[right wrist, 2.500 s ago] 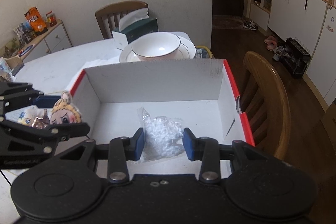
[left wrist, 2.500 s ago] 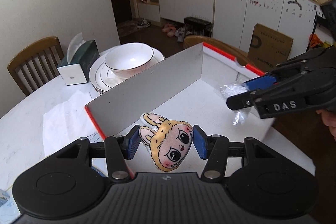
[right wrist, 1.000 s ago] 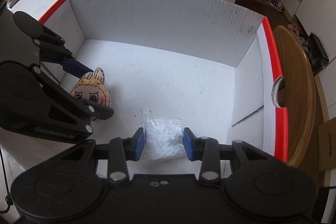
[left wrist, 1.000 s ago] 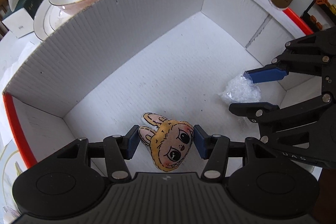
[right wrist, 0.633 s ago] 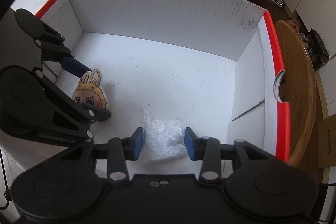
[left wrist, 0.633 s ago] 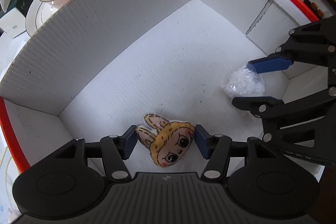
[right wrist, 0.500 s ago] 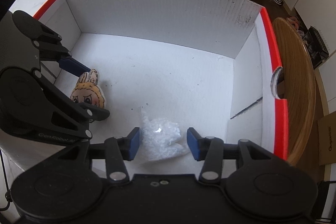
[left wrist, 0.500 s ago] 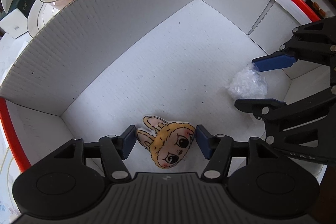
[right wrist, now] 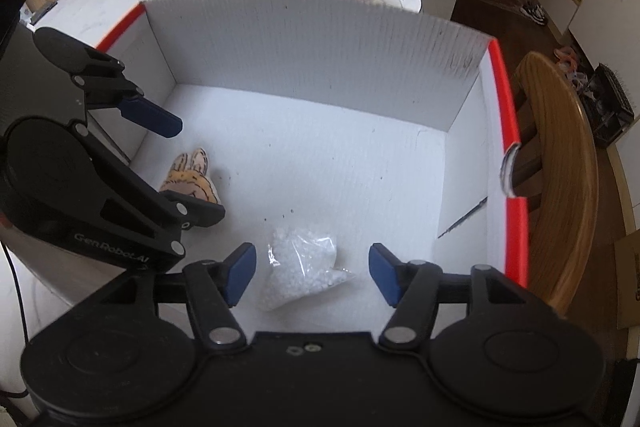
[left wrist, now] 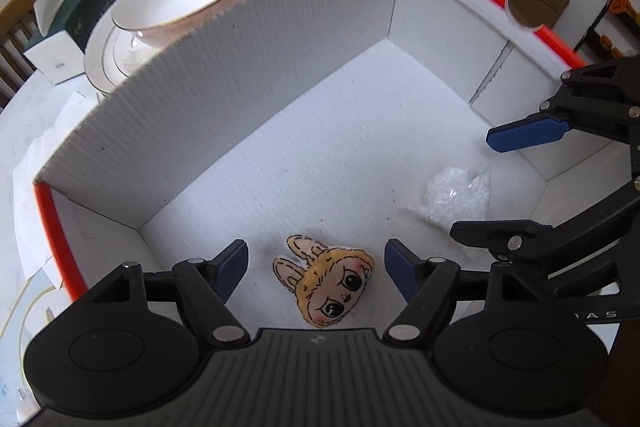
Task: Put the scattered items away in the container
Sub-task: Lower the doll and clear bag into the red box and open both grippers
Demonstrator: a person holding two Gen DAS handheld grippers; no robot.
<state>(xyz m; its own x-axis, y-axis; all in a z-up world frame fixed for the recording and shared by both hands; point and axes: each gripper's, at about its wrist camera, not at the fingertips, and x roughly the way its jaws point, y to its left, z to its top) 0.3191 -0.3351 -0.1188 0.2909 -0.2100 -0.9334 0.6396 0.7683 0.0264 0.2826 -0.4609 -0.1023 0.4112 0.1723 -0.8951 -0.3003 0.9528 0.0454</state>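
Both grippers angle steeply down into the white corrugated box with red rim (left wrist: 224, 99). The left gripper (left wrist: 316, 267), jaws just opened wide, straddles the flat yellow-haired bunny-eared doll-face charm (left wrist: 328, 287) lying free on the box floor at near left. The right gripper (right wrist: 312, 273), jaws likewise just opened, brackets the small clear plastic bag of white granules (right wrist: 300, 271) lying loose at near right.

Left gripper (left wrist: 316, 267), right gripper (right wrist: 312, 273): jaws just opening, nothing gripped.
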